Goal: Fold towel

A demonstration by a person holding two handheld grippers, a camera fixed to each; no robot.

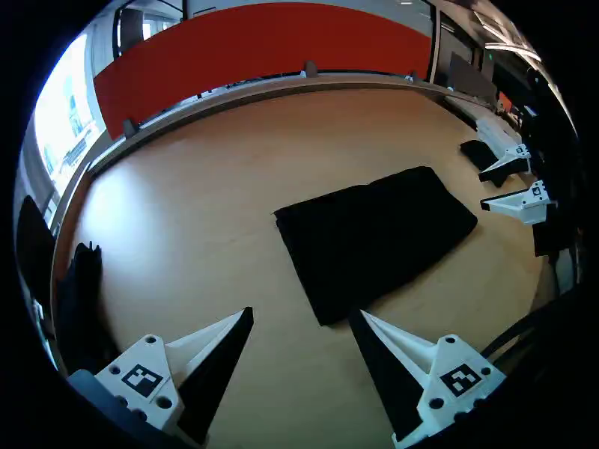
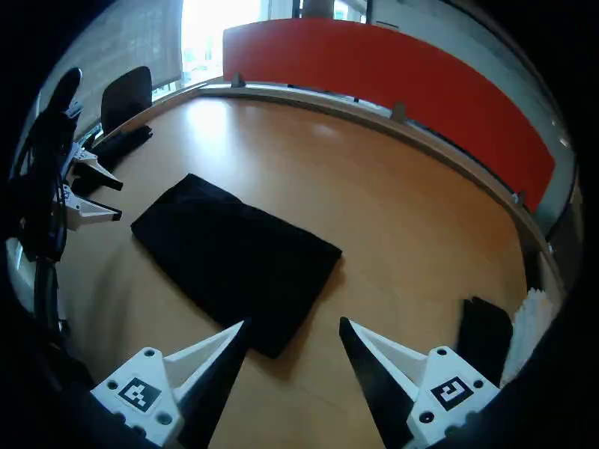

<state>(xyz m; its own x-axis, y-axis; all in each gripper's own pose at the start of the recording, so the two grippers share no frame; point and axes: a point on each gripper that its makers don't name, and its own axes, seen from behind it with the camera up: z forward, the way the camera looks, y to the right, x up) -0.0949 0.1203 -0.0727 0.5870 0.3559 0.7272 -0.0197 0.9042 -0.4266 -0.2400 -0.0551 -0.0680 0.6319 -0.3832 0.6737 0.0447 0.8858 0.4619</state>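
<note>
- Jaws of the left gripper point(image 1: 299, 313) stand spread with nothing between them; those of the right gripper point(image 2: 292, 322) are likewise released and empty.
- Both grippers hover above the desk point(image 1: 210, 194); neither touches cloth.
- Towel point(image 1: 374, 239) lies flat near mid-desk as a black oblong. One corner sits just ahead of the left tips.
- In the right gripper view the towel point(image 2: 232, 258) has its near corner just ahead of the tips.
- A stepped far edge suggests more than one layer already; this cannot be confirmed.
- Handling, as judged: soft, limp and light. It will sag between holds and may slide on the smooth desk.
- Recommended hold: pinch the corners of one short edge, one per gripper, catching every layer, and lift evenly.
- Risk: a shallow pinch may take the top layer only.
</note>
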